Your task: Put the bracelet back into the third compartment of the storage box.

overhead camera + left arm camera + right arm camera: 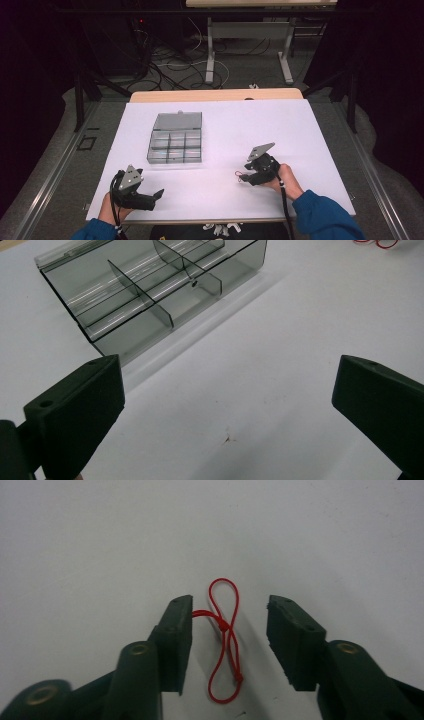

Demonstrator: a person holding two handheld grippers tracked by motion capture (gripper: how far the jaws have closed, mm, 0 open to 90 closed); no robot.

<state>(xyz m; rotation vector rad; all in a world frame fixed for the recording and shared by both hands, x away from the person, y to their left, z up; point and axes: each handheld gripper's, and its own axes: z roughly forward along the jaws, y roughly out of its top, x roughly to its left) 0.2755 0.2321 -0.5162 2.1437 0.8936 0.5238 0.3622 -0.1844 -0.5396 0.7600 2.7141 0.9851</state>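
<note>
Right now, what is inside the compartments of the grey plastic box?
The open grey box shows bare compartments, apart from one small dark speck I cannot identify. Its far compartments are partly covered by the dividers in the left gripper view.

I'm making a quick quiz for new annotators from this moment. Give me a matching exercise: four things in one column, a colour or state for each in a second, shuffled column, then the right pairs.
Things:
1. left gripper
2. right gripper
3. organizer box
4. cord

States:
A. red, looped and knotted, lying on the white sheet
B. smoky clear plastic, lid open, divided into compartments
C. jaws spread wide over bare sheet, nothing between them
D. jaws partly open on either side of a thin loop

Pairs: 1-C, 2-D, 3-B, 4-A
</note>
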